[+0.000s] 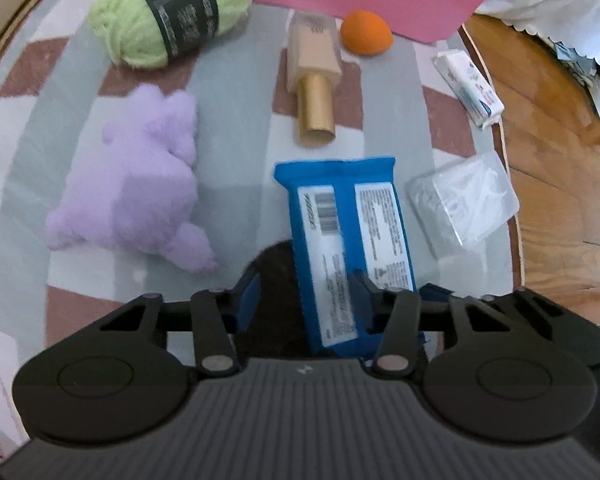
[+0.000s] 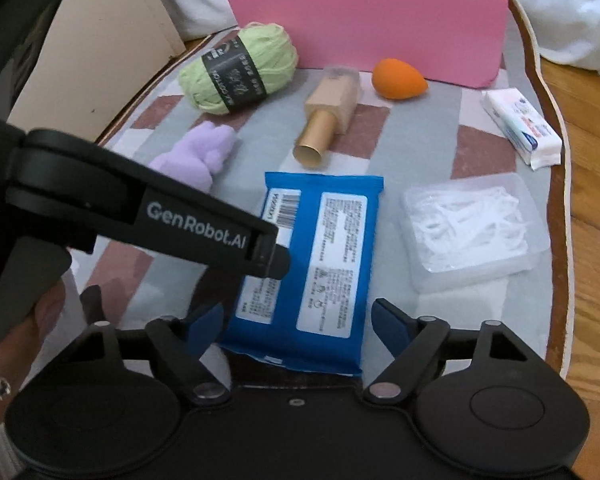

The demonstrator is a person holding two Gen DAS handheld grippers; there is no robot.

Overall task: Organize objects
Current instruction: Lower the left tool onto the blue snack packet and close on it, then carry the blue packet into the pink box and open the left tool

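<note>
The blue wipes pack (image 2: 308, 264) lies label-up near the front edge of the striped mat (image 2: 412, 128), which lies on a wooden floor (image 2: 592, 240). The right claw (image 2: 300, 326) straddles the pack's near end, its blue pads just clear of both sides, so it is open and grips nothing. The left claw (image 1: 300, 292) reaches in from the left; it is partly closed, one finger (image 1: 362, 284) overlapping the pack's left edge, and whether it pinches the pack cannot be told. Close around the pack: a purple plush (image 2: 198, 154) to its left, a gold-capped bottle (image 2: 328, 116) beyond it and a clear box of floss picks (image 2: 474, 228) to its right. Farther back sit green yarn (image 2: 240, 68), an orange sponge (image 2: 396, 78), a tissue packet (image 2: 520, 126) at the right edge and a pink box (image 2: 368, 28) along the far edge.
</note>
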